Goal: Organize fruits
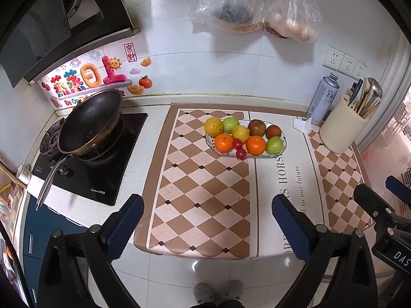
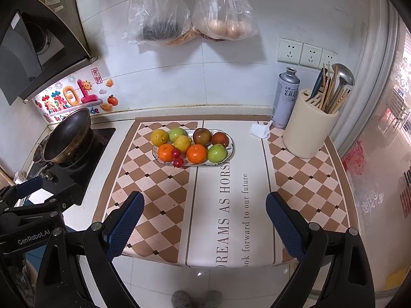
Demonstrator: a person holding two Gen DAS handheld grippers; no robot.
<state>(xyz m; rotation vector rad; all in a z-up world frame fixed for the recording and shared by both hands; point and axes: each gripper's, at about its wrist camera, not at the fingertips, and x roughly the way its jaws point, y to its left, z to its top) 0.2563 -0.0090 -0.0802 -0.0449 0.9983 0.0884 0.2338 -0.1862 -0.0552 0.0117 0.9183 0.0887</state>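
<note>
An oval white plate (image 1: 282, 151) (image 2: 231, 154) sits on the checkered counter mat and holds several fruits: two oranges (image 1: 224, 142) (image 2: 196, 153), two green apples (image 1: 274, 145) (image 2: 217, 153), yellow lemons (image 1: 240, 133) (image 2: 182, 143), two dark red-brown fruits (image 1: 256, 127) (image 2: 202, 136) and two small red fruits (image 1: 241, 153) (image 2: 177, 162). My left gripper (image 1: 206, 205) is open and empty, held above the counter's near edge, well short of the plate. My right gripper (image 2: 204, 202) is open and empty, likewise back from the plate.
A black wok (image 1: 90, 123) (image 2: 68, 133) sits on the stove at left. A cream utensil holder (image 1: 343, 131) (image 2: 308, 131), a grey spray can (image 1: 322, 97) (image 2: 285, 95) and a crumpled tissue (image 1: 303, 125) (image 2: 260, 129) stand at the back right. Plastic bags (image 2: 192, 10) hang on the wall.
</note>
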